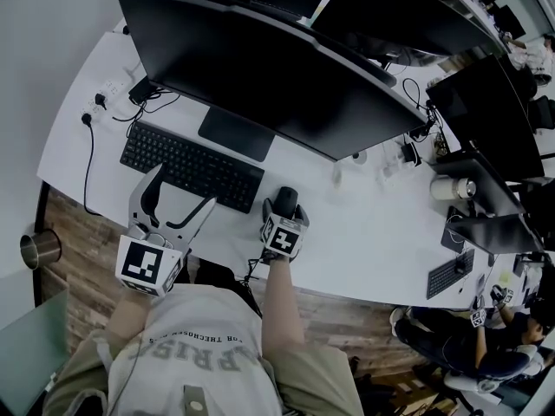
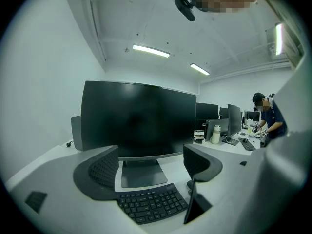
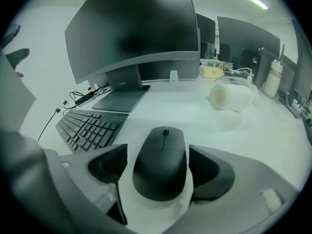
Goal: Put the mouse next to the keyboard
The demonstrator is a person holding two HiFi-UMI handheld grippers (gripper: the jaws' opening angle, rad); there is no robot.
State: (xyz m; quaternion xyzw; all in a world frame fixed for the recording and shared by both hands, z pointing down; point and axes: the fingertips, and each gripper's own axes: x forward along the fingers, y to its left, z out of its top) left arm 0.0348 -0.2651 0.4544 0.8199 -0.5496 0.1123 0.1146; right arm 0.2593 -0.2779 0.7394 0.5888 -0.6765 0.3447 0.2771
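The black mouse [image 1: 287, 201] lies on the white desk [image 1: 364, 232], just right of the black keyboard [image 1: 191, 167]. My right gripper [image 1: 284, 208] straddles it, open. In the right gripper view the mouse [image 3: 162, 162] rests flat between the two pads [image 3: 109, 167], with a thin strip of desk showing on each side. The keyboard [image 3: 87, 128] lies close to its left. My left gripper [image 1: 182, 191] hovers open over the keyboard's near edge. In the left gripper view nothing is between its jaws [image 2: 148, 167], and the keyboard [image 2: 151, 204] lies below them.
A large dark monitor [image 1: 277, 68] stands behind the keyboard. A white roll [image 3: 229, 96] and a bottle [image 3: 274, 77] sit farther right on the desk. Cables [image 1: 91, 146] trail at the left. A metal cup [image 1: 39, 248] stands off the desk's left edge. More monitors [image 1: 486, 111] fill the right.
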